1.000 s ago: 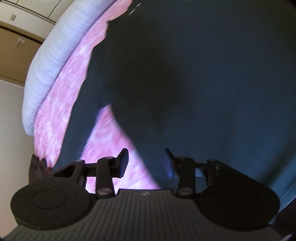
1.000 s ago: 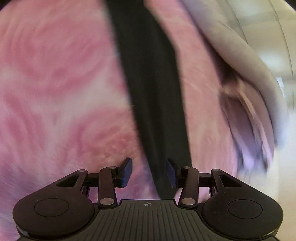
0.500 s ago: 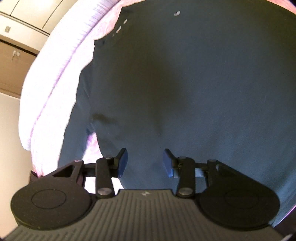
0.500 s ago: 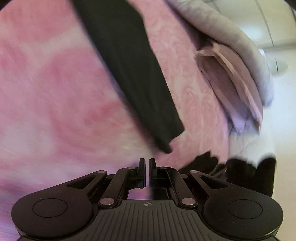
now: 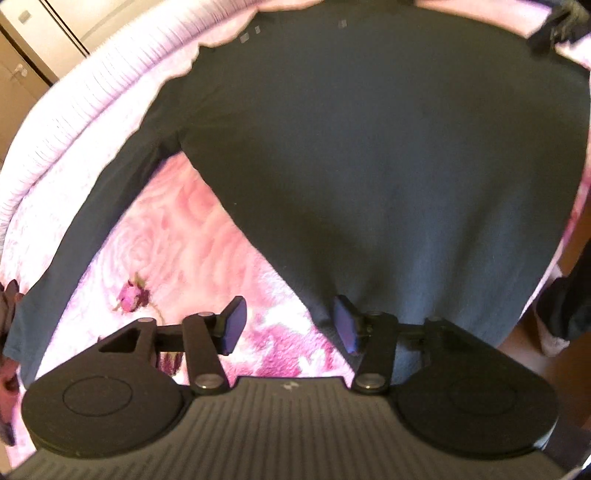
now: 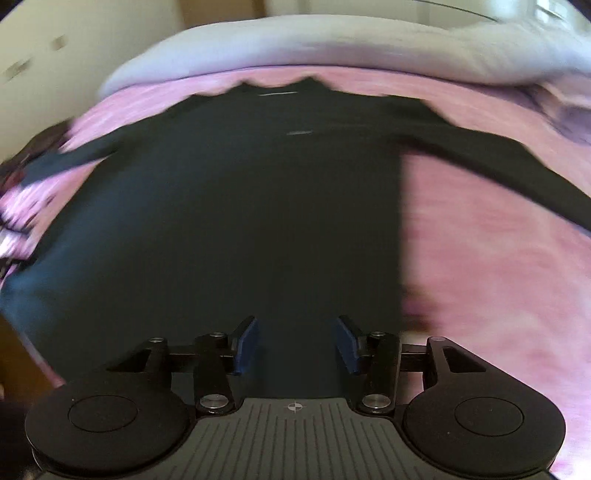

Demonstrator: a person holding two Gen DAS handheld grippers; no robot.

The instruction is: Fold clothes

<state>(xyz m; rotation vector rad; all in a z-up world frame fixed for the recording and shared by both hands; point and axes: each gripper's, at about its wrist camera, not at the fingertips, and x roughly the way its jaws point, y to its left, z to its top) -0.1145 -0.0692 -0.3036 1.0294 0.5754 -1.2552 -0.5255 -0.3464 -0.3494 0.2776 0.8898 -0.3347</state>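
Blur and cropped edges all round the dark shirt [image 6: 236,221]

Right-wrist view is smeared: the shirt's right sleeve [image 6: 517,173] runs off the edge beside it, its cuff unseen; the dark clump [image 5: 561,22] past the shirt's far corner is too blurred to name.

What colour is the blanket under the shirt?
The blanket is pink with a rose pattern, seen best in the left wrist view.

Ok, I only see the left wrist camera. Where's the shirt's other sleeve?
Observer: The other sleeve lies stretched out sideways on the pink blanket, not folded in.
Operator: Is the right gripper holding something?
Observer: No. The right gripper hangs over the bottom part of the dark shirt, jaws opening, nothing pinched between them.
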